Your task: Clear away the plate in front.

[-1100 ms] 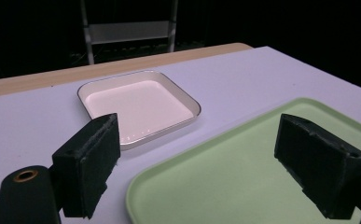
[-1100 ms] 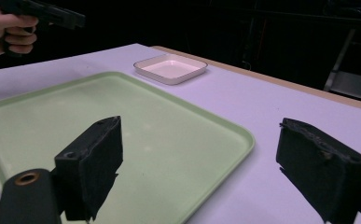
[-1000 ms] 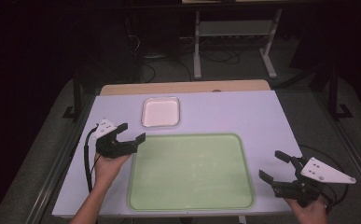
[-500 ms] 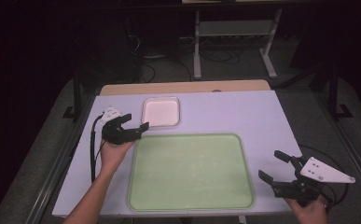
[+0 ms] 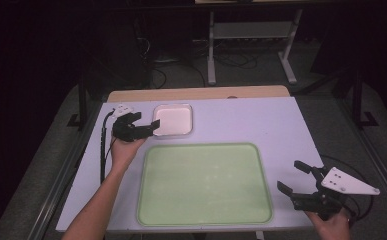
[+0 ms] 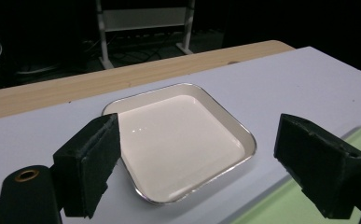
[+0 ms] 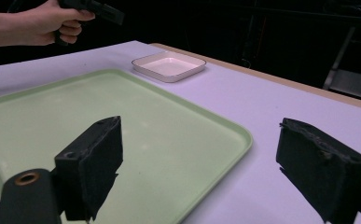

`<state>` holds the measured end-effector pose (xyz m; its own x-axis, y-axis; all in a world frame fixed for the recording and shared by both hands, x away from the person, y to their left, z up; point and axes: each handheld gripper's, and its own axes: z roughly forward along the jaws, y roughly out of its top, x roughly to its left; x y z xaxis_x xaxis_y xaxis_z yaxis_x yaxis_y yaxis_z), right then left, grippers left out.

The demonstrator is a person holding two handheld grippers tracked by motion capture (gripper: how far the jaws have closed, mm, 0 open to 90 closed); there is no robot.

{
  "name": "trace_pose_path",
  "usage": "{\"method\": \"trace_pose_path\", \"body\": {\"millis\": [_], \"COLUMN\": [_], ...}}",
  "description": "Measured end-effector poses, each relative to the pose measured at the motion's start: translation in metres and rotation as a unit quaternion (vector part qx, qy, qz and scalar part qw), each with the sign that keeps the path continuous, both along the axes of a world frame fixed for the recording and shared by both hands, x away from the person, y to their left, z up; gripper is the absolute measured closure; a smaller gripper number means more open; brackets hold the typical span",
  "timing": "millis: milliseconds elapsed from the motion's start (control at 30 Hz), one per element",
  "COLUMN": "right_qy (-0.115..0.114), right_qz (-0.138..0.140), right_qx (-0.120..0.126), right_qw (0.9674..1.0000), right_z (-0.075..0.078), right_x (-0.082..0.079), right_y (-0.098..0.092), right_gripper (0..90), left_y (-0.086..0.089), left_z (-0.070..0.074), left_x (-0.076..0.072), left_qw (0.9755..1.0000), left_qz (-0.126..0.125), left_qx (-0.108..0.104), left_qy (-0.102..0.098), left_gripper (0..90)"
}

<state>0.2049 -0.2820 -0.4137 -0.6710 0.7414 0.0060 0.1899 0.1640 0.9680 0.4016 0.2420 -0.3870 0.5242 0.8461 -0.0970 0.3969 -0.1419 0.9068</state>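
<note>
A small white square dish (image 5: 173,120) with a metal rim sits at the back of the white table (image 5: 241,120), and a large pale green tray (image 5: 204,183) lies in front of it. My left gripper (image 5: 149,125) hovers open at the dish's left edge, its jaws wide apart and nothing between them; in the left gripper view the dish (image 6: 180,138) lies just ahead of the fingers (image 6: 90,163). My right gripper (image 5: 292,177) rests open near the table's front right corner, beside the tray's right side (image 7: 122,121). Both dish and tray hold nothing.
A wooden strip (image 5: 196,93) runs along the table's far edge. Behind it stands a metal rack (image 5: 253,35) with cables on the dark floor. The left gripper's black cable (image 5: 102,150) trails down the table's left side.
My left gripper has moved forward and to the right, from beside the tray's left edge up to the white dish. The right gripper has stayed still.
</note>
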Motion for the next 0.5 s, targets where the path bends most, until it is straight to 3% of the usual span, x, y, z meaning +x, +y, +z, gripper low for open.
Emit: {"method": "trace_pose_path", "body": {"millis": [200,500], "right_qy": [0.002,0.006], "right_qz": [-0.003,-0.003], "right_qx": [-0.001,-0.004], "right_qw": [1.0,1.0], "right_z": [-0.001,-0.002], "right_x": [0.002,0.005], "right_y": [0.001,0.003], "right_gripper": [13.7,13.7], "left_y": [0.002,0.004], "left_z": [-0.004,-0.012], "left_x": [0.015,0.036], "left_qw": [0.9999,0.9993], "left_qz": [0.011,0.026], "left_qx": [-0.004,-0.007], "left_qy": [0.004,0.024], "left_gripper": [14.1,15.2]}}
